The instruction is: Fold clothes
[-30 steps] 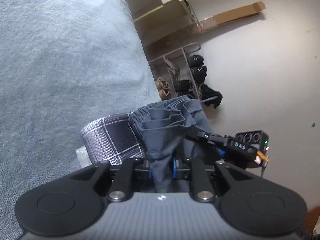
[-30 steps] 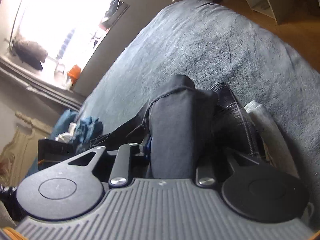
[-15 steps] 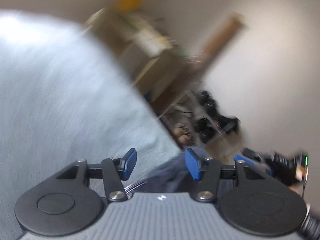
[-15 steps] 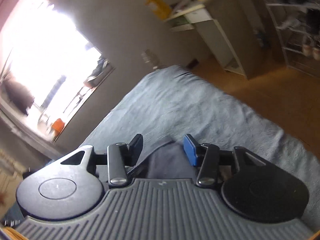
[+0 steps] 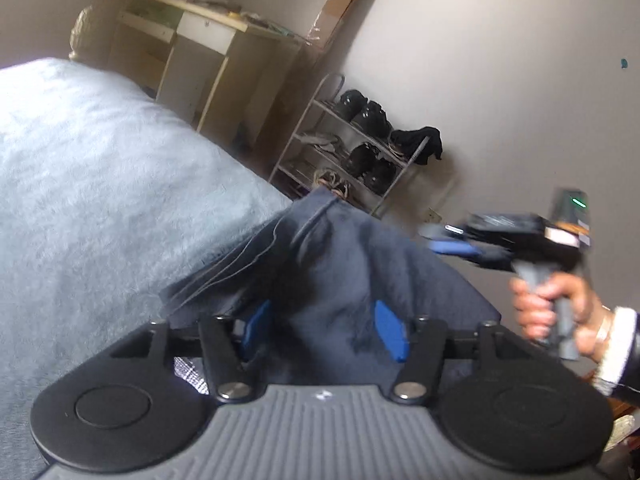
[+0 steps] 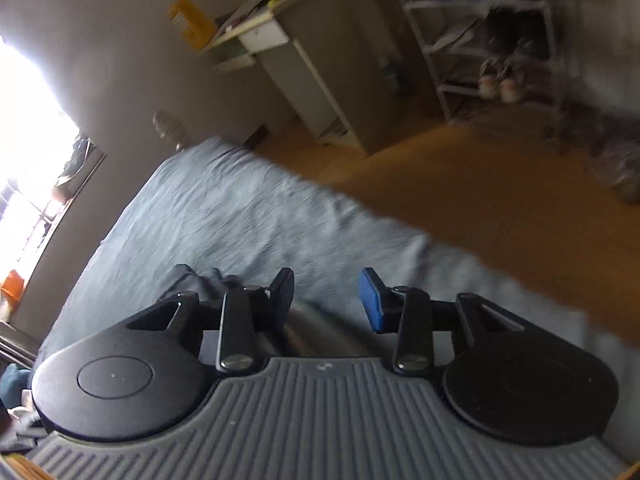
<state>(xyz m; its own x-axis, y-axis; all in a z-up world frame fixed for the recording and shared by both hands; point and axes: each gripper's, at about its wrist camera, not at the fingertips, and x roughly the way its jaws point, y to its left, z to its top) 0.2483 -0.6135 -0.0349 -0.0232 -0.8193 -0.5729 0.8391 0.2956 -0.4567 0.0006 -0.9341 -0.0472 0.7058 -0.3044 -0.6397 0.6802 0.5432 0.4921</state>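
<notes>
On the pale grey fleece bedspread [image 5: 100, 184], the dark navy folded cloth garment [image 5: 352, 280] is lying between the left gripper [image 5: 322, 330]'s opening, untouching jaws; at three o'clock, the empty right gripper [image 6: 326, 298] is narrowing.

Both wrist views face bed [image 5: 100, 168], desk [image 6: 280, 40].

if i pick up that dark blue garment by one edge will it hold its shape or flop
Likely flop: the dark blue garment lies in soft creases and folds. Probably light, being thin cloth. It may drag the plaid garment under it.
</notes>
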